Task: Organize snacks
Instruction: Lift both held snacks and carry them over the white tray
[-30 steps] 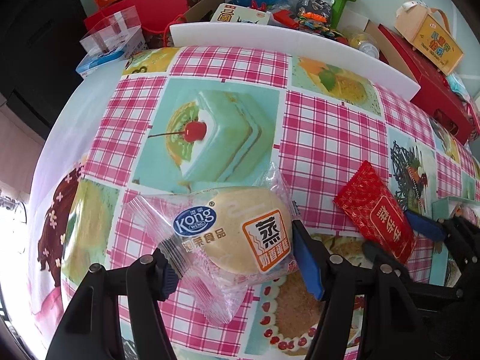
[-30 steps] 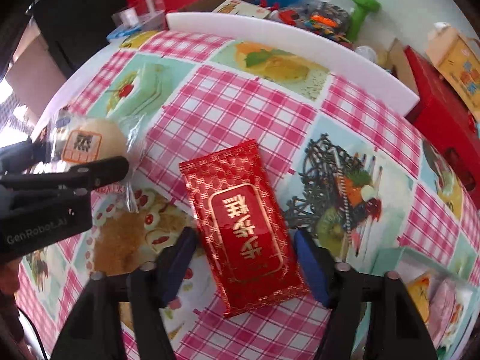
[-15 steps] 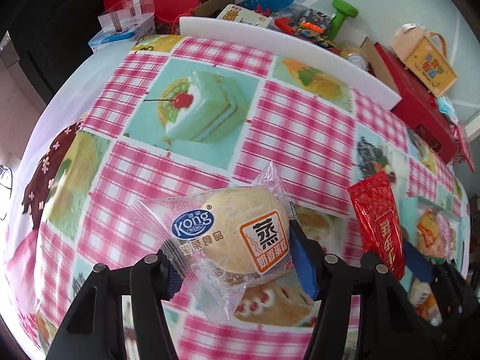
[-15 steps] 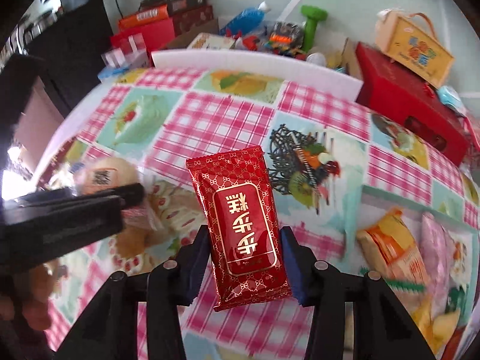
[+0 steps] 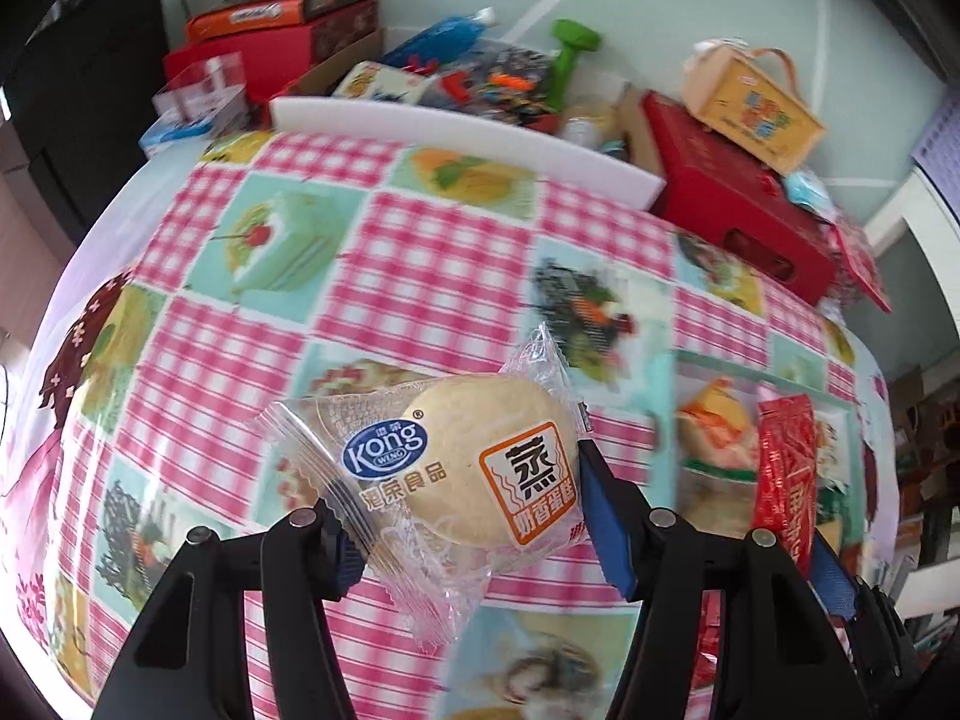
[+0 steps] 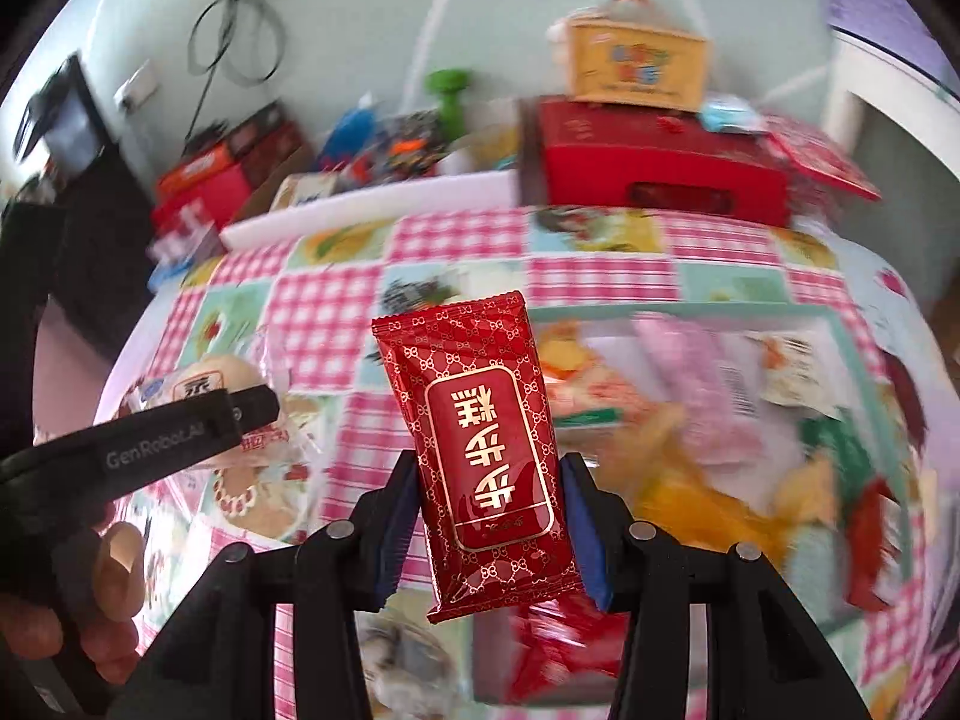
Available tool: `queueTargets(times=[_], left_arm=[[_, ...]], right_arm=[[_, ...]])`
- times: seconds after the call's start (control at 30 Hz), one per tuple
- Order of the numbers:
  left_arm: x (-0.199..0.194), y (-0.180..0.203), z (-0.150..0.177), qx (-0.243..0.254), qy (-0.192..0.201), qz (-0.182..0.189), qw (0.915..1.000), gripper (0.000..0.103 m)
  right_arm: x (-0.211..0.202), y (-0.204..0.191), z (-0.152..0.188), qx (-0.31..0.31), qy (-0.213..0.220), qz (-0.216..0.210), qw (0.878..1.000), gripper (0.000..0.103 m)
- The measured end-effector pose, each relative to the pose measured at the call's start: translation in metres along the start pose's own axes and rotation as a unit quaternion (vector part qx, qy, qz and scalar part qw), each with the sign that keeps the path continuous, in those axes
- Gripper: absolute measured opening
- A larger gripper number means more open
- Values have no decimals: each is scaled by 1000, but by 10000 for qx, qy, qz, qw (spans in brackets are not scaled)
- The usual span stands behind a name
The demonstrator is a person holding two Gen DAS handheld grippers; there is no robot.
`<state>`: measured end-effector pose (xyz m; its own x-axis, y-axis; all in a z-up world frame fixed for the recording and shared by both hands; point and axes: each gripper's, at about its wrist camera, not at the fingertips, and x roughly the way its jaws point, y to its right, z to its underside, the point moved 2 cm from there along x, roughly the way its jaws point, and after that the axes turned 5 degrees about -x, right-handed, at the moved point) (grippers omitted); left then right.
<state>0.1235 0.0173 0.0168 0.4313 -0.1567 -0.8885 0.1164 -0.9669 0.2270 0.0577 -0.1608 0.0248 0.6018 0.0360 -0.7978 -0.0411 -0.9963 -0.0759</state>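
Observation:
My left gripper [image 5: 468, 522] is shut on a round steamed cake in a clear wrapper [image 5: 480, 468] and holds it above the checked tablecloth. My right gripper [image 6: 489, 528] is shut on a red snack packet with gold lettering [image 6: 480, 444], also lifted off the table. The red packet shows at the right edge of the left wrist view [image 5: 786, 474]. The wrapped cake [image 6: 198, 384] and the left gripper's finger [image 6: 156, 444] show at the left of the right wrist view. A tray with several snack packets [image 6: 738, 396] lies to the right, blurred.
A white foam strip [image 5: 456, 132] runs along the table's far edge. Behind it stand red boxes [image 5: 738, 204], a yellow carton with a handle [image 5: 756, 108], a green dumbbell [image 5: 570, 54] and assorted toys. The pink checked tablecloth [image 5: 420, 264] covers the table.
Both grippers have risen from the table with their snacks and swung to the right, toward the snack tray. The right gripper closed on the red packet and lifted it.

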Motion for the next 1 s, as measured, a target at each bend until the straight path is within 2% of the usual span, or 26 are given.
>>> queueTargets(times=[0.1, 0.23, 0.43, 0.67, 1.0], left_arm=[[-4, 25, 6, 159, 31, 140, 9998, 63], [-2, 59, 13, 502, -18, 340, 9982, 63], [8, 113, 24, 1098, -109, 510, 9926, 63], [17, 153, 43, 1648, -221, 576, 9844, 63], [26, 163, 54, 1866, -315, 486, 9807, 63]], right_arm=[[-16, 25, 1, 245, 168, 187, 9994, 49], [-33, 69, 8, 608, 274, 648, 9957, 49], [-37, 119, 17, 1062, 205, 981, 9893, 49], [-33, 137, 26, 1254, 91, 1038, 9866, 49], [-24, 136, 30, 1223, -23, 956, 9879, 49]])
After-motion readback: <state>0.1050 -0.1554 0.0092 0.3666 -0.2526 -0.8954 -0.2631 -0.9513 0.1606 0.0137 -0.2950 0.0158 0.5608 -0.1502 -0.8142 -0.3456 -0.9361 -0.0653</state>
